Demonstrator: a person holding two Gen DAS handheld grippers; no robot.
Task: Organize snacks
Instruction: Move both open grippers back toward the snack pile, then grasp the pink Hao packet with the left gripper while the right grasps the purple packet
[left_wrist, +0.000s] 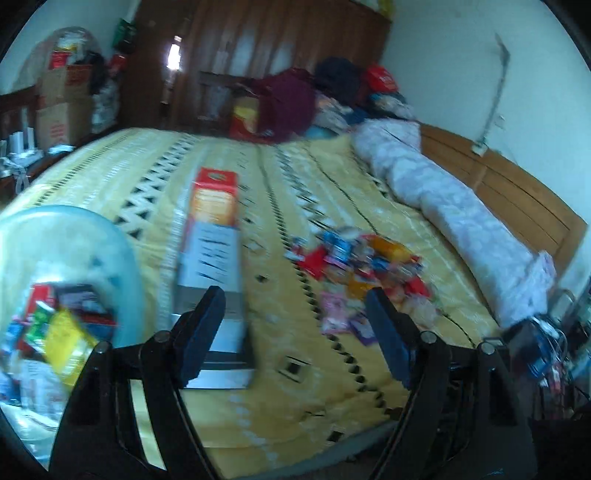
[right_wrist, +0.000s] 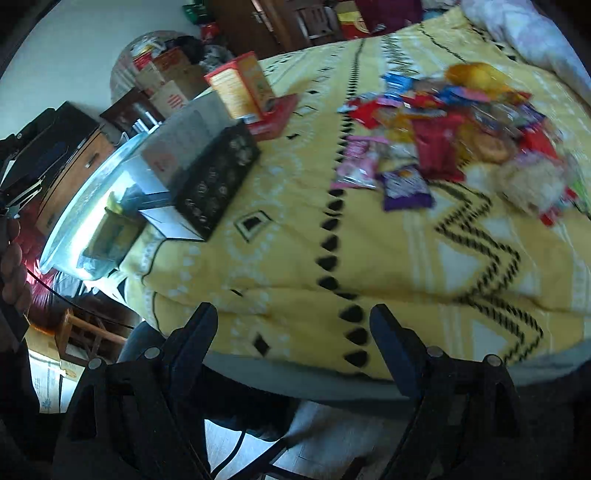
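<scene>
Left wrist view. The left claw (left_wrist: 295, 317) stands apart, nothing between its pads. It points across the bed (left_wrist: 280, 413) from the near edge. The snacks (left_wrist: 365, 273) lie in a loose pile on the yellow cover, ahead and to the right of the claw, toward the bed's right side; the nearest wrappers sit just beside the right finger's tip in the picture. Straight ahead and slightly left lies a long box (left_wrist: 212, 266), its long axis running away from the claw toward the far edge. At the left edge of the bed stands a clear tub (left_wrist: 110, 236) — already holding several packets. The picture is blurred, so single wrappers cannot be told apart.

Right wrist view. The right claw (right_wrist: 293, 325) is also apart and empty, hanging over the near edge of the bed (right_wrist: 295, 258). The snacks (right_wrist: 454, 136) lie ahead and to the right, well apart from the fingertips. The nearest pieces are a pink packet (right_wrist: 356, 162) and a purple packet (right_wrist: 406, 186); their long axes run roughly away from the claw. The tub (right_wrist: 74, 206) is at the far left, beside a dark patterned box (right_wrist: 218, 177).

Judgement: the pile lies right of both claws — the left claw looks the nearer, though the two views differ too much to settle it.
</scene>
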